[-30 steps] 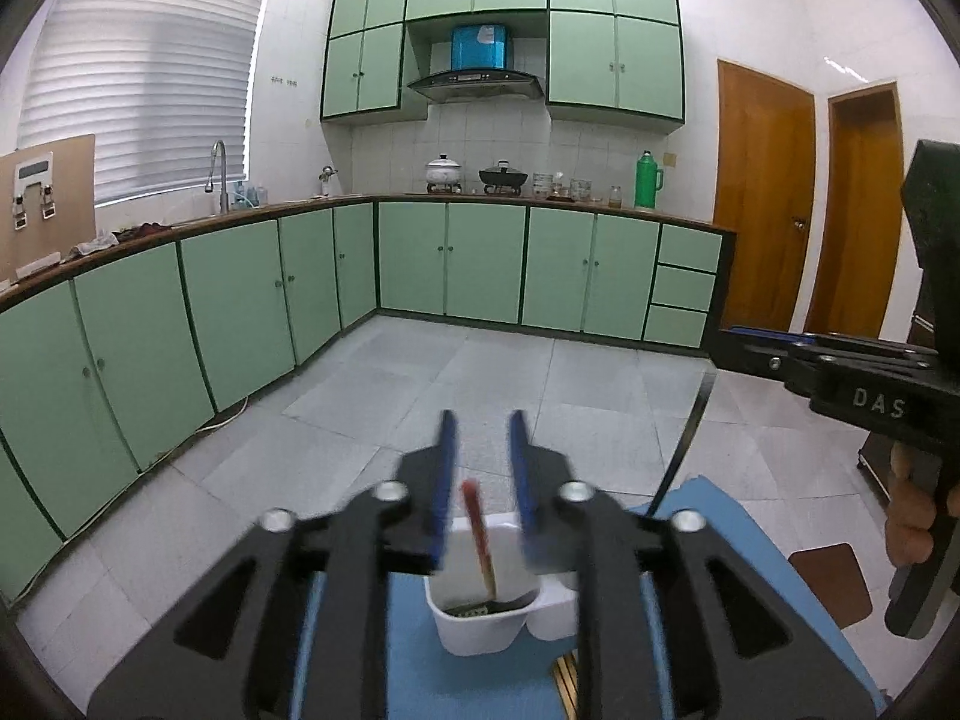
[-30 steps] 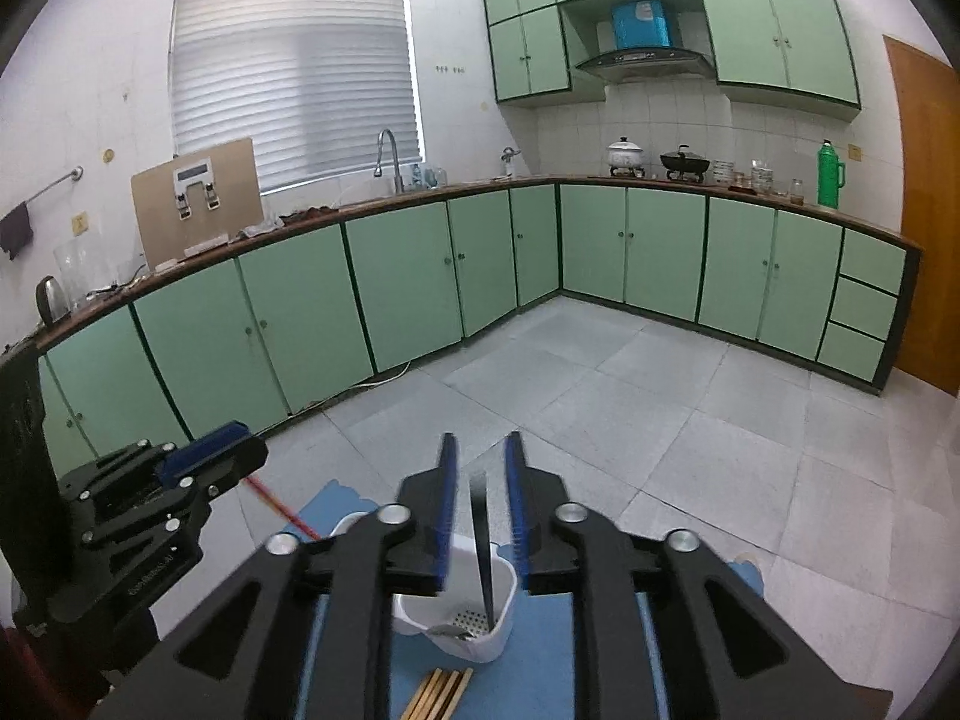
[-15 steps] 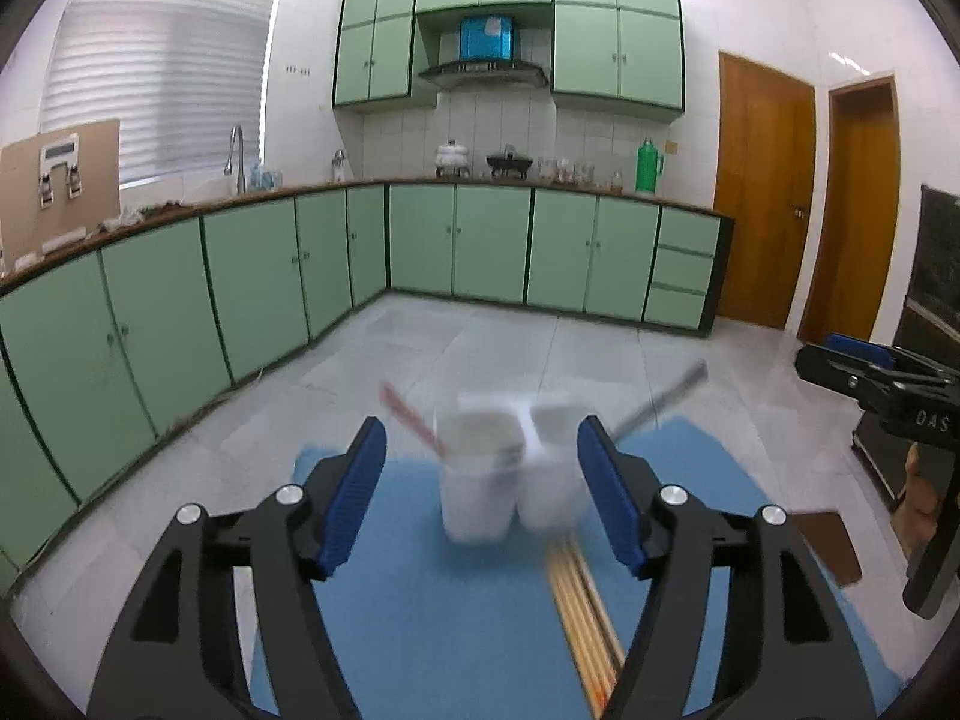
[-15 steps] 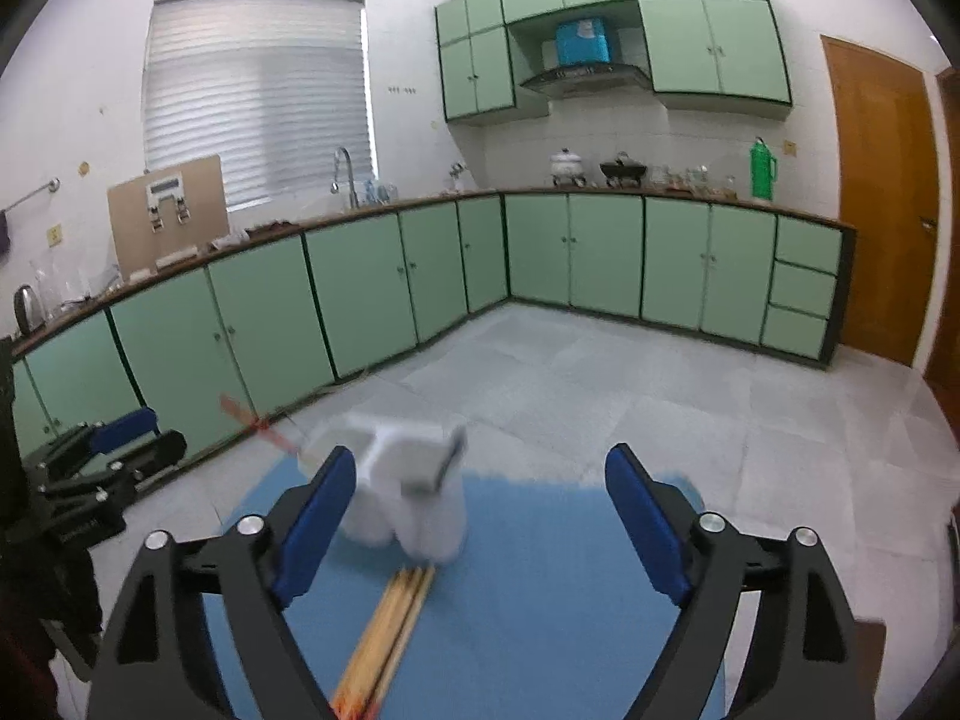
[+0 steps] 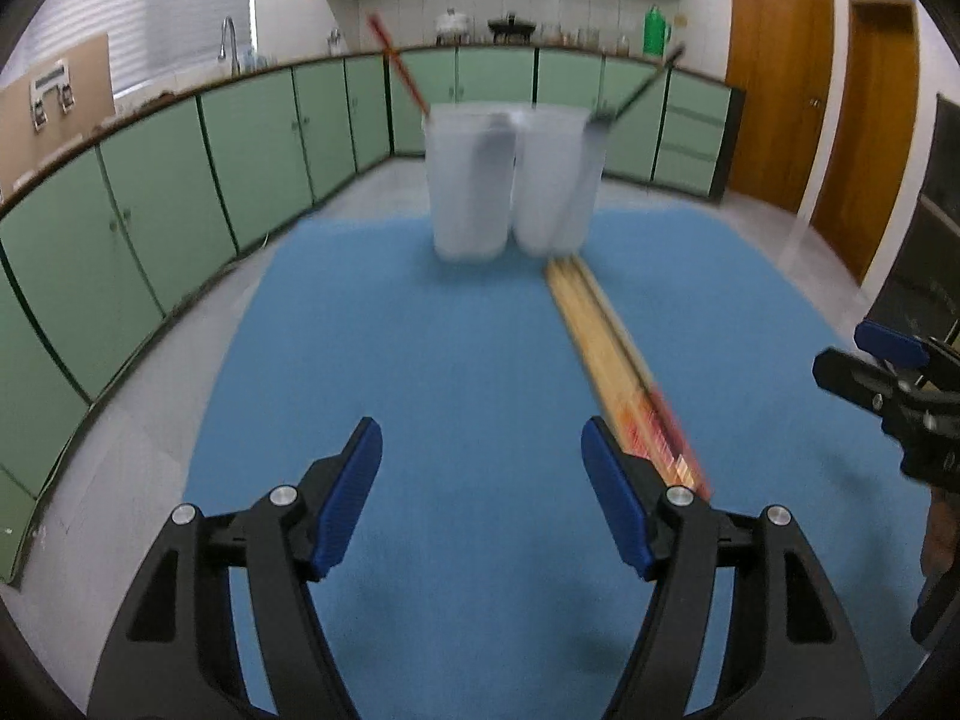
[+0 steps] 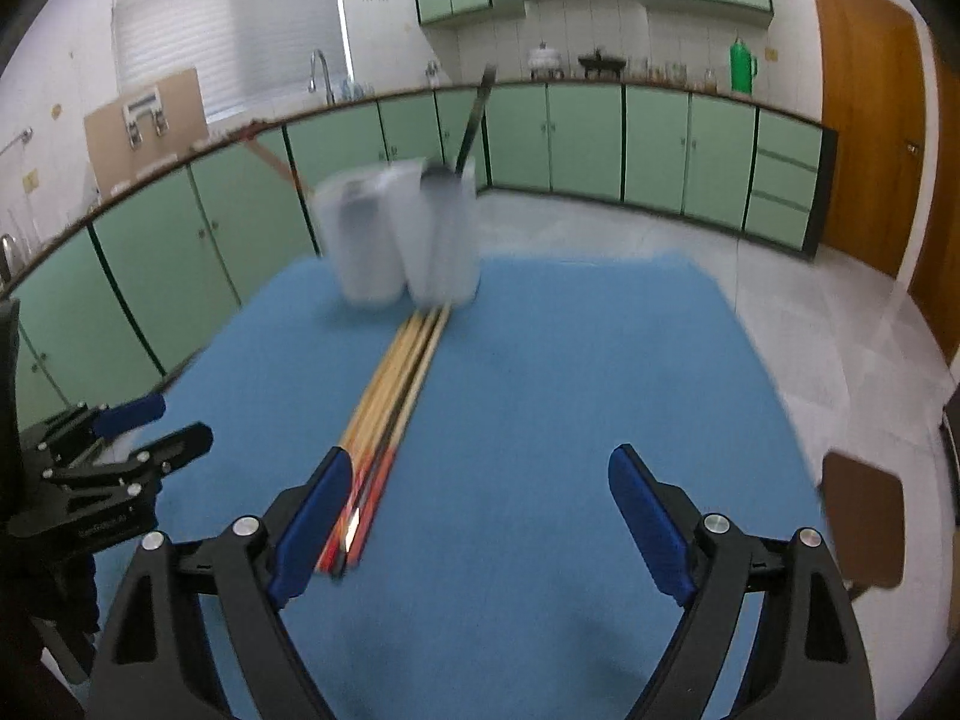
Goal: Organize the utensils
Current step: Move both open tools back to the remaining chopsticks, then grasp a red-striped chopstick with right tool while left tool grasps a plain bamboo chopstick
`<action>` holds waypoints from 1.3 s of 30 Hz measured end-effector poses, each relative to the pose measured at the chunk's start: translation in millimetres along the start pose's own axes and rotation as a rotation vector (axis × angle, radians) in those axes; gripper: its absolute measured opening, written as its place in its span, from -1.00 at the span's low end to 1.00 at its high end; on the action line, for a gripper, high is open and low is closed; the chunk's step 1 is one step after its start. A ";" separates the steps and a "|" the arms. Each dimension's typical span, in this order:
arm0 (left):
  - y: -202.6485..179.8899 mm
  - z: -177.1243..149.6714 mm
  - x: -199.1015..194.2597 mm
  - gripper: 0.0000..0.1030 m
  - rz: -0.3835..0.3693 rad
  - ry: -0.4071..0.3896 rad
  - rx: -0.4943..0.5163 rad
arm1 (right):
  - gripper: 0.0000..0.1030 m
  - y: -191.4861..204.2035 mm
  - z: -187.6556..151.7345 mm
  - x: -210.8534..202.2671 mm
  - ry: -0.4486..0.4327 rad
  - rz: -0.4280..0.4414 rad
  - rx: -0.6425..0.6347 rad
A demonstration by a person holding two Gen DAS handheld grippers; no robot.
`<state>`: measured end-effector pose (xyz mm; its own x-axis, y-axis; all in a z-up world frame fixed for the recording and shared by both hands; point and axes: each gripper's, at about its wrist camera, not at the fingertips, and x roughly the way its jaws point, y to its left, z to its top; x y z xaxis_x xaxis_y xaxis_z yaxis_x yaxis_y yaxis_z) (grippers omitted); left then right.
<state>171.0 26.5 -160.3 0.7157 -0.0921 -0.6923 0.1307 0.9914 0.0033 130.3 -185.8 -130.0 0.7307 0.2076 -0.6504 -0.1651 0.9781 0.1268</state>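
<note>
Left wrist view shows the left gripper [image 5: 480, 495] with its jaws spread wide and nothing between them, low over a blue mat [image 5: 456, 372]. At the far edge of the mat stands a white holder [image 5: 510, 180] with two cups side by side. A red-handled utensil [image 5: 399, 63] leans out of the left cup and a dark-handled utensil [image 5: 639, 84] leans out of the right one, so each cup appears to serve as a slot for one kind of item. A bundle of chopsticks [image 5: 618, 354] lies flat on the mat, one end touching the base of the holder and the red-tipped end reaching just beside the left gripper's right finger.

From the right wrist view, the right gripper [image 6: 480, 516] is likewise wide open and empty, with the chopsticks' red ends just beside its left finger. Both tools sit at the near end of the bundle, which suggests the chopsticks are the remaining items to sort, and the wide opening suits closing around the whole bundle. Motion blur softens the holder and chopsticks, so their exact count cannot be told.
</note>
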 end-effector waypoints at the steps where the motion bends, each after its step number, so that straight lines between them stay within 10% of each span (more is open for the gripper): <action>1: 0.5 -3.8 2.4 0.31 0.005 0.010 0.001 | 0.65 1.2 -7.1 3.8 0.020 0.006 0.007; 24: 20.3 -29.0 6.4 0.42 0.045 0.070 -0.033 | 0.49 48.9 -39.8 46.6 0.180 -0.031 -0.100; 35: 11.9 -26.9 6.3 0.46 0.022 0.069 -0.019 | -0.87 53.6 -38.5 47.1 0.169 0.009 -0.091; 39: -2.4 -28.3 7.6 0.46 -0.011 0.077 -0.008 | -0.87 47.4 -41.4 42.2 0.171 0.031 -0.079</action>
<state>156.8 26.1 -185.9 0.6591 -0.0963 -0.7459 0.1330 0.9911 -0.0103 125.9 -131.3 -182.5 0.6026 0.2251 -0.7656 -0.2419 0.9658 0.0935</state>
